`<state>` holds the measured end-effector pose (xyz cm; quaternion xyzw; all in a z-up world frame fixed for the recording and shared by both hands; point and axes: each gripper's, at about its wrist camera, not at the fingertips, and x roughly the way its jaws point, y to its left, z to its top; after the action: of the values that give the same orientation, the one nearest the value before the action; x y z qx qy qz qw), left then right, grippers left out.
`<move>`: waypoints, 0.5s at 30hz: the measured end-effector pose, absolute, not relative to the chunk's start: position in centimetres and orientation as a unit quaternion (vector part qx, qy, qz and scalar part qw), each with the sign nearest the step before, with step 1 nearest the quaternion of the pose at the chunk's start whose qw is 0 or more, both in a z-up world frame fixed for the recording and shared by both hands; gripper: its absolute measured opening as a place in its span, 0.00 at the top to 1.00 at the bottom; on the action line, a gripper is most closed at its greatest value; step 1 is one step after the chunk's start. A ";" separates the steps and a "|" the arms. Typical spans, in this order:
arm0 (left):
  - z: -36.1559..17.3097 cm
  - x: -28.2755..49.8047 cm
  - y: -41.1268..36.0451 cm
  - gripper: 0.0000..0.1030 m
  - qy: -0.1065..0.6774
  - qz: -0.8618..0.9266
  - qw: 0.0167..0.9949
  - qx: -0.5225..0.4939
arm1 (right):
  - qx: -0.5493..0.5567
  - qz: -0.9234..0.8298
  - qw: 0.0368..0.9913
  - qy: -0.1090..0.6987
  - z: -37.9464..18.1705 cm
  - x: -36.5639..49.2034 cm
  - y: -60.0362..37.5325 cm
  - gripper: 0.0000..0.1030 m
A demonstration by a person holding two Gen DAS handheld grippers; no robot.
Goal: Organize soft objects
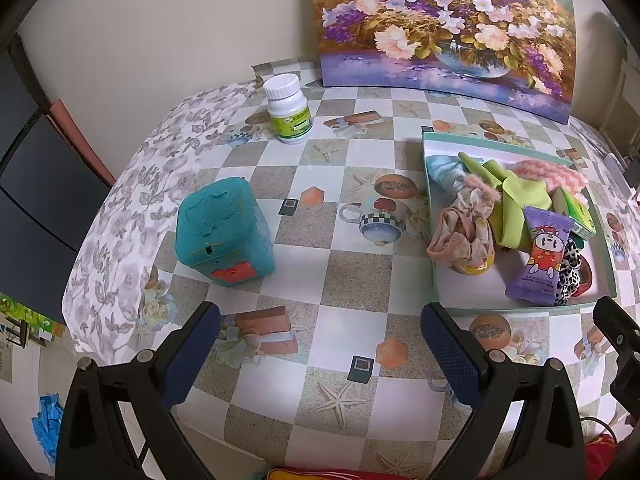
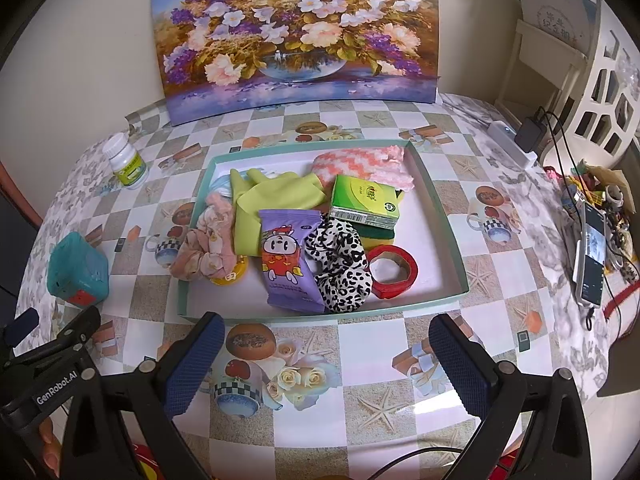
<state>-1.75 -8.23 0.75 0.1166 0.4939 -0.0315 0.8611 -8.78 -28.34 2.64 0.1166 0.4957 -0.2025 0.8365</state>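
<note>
A shallow teal-rimmed tray (image 2: 448,216) (image 1: 430,216) holds soft things: a yellow-green rubber glove (image 2: 276,194), a pink scrunchie (image 2: 208,240) (image 1: 464,228), a leopard scrunchie (image 2: 340,268), a pink zigzag cloth (image 2: 360,164), a purple snack packet (image 2: 286,260) (image 1: 538,256), a green tissue pack (image 2: 366,200) on a sponge, and a red tape roll (image 2: 392,272). My left gripper (image 1: 320,356) is open and empty over the table, left of the tray. My right gripper (image 2: 326,364) is open and empty, just in front of the tray's near rim.
A teal cube toy (image 1: 224,232) (image 2: 78,270) stands left of the tray. A white pill bottle (image 1: 288,108) (image 2: 126,164) stands at the back left. A flower painting (image 2: 296,32) leans on the wall. A phone (image 2: 592,256), cables and clutter lie at the right edge.
</note>
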 end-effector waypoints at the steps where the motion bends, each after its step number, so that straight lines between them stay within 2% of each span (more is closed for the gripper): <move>1: 0.7 -1.7 -8.2 0.03 0.494 -0.031 0.861 0.117 | 0.117 -0.202 0.836 0.496 2.6 -8.8 -28.3 0.00; 15: 0.5 -1.5 -8.1 0.03 0.500 -0.023 0.858 0.119 | 0.117 -0.203 0.836 0.497 2.5 -8.8 -28.4 0.00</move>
<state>-1.55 -8.12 0.52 0.1186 0.4998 -0.0232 0.8577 -8.76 -28.40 2.49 0.1168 0.4966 -0.2025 0.8359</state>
